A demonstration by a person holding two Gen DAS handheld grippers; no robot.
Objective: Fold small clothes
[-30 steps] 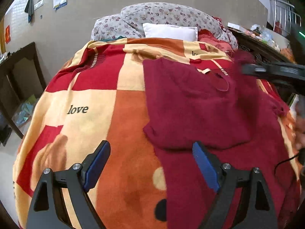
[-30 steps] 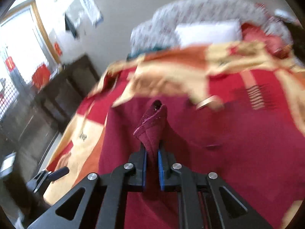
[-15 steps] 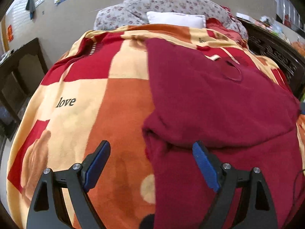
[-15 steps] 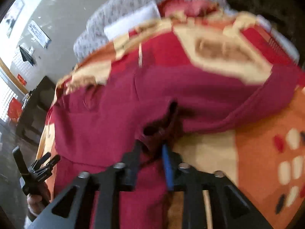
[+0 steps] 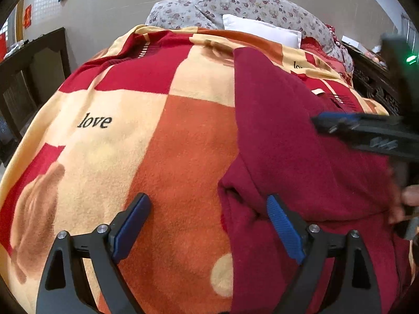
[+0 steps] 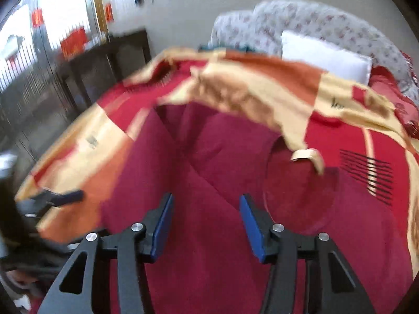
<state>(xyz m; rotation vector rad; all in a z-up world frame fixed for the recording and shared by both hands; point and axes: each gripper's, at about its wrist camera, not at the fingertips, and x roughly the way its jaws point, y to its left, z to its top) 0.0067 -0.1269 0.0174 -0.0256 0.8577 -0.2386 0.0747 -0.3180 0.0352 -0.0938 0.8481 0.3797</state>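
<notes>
Garment: dark red garment lies on the checked blanket that covers the bed, on the half away from the "love" lettering; white pillow is beyond its far edge.
Done so far: I judge one fold is in. A diagonal folded edge runs down the garment's side nearest the lettering, and a doubled layer lies over the part nearest me.
Left to do: I judge at least one more fold. It is a broad, loose shape, with a bunched corner on the lettering side and no compact bundle yet.
Left gripper: fingers spread wide and opening a touch more, holding nothing. One pad is over the garment's bunched corner, the other over bare blanket beside it.
Right gripper: fingers apart with only flat garment below them, nothing pinched. In the left view it reaches in over the garment's side far from the lettering.
Change since a second ago: my right fingers were clamped on a raised peak of the red cloth then. Now they have let go and that cloth lies flat.
Change, left side: the left gripper has sunk closer to the bunched corner.
Blur: right view is smeared, so fine creases there I cannot tell.
</notes>
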